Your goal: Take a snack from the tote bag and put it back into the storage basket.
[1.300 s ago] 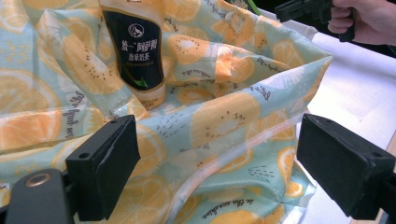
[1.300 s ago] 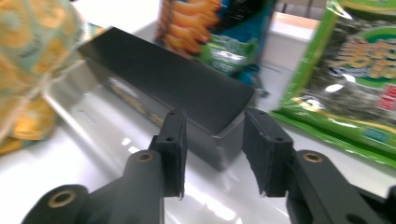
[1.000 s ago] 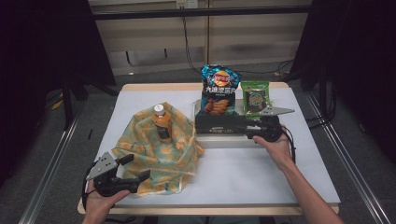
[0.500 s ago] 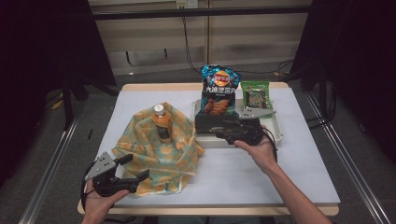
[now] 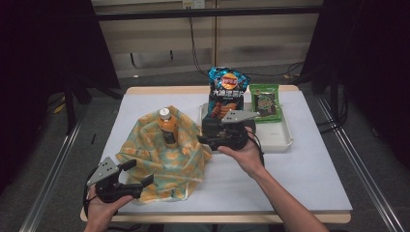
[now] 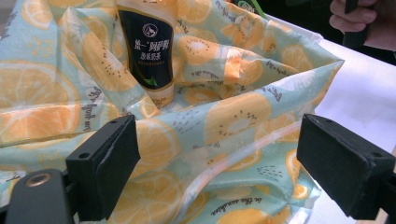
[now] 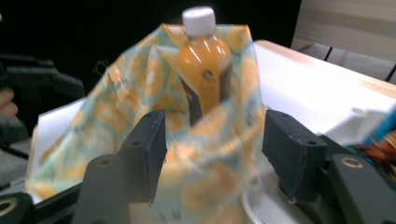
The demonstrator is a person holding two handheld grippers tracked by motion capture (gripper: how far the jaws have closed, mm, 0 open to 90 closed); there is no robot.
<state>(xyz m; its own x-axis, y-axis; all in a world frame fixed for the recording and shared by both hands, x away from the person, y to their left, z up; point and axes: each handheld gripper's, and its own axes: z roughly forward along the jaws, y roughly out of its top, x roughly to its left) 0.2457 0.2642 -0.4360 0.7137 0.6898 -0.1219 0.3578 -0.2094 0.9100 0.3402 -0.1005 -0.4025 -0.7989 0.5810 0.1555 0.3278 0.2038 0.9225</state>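
The fruit-print bag [image 5: 167, 152] lay open at centre-left of the high view on the desk [image 5: 300, 179], with the orange drink bottle [image 5: 167, 126] already standing inside it. That much of the packing looked done. The chip bag [image 5: 226, 92] and the green snack packet [image 5: 265, 101] remained on the white tray [image 5: 285, 140] at upper centre, so they were probably left to load. The left hand-held gripper [image 6: 219, 168] stood wide at the bag's near edge, pressing nothing. The right hand-held gripper [image 7: 212, 154], its jaws having just been opening, was wide and empty, facing the bag's rim.
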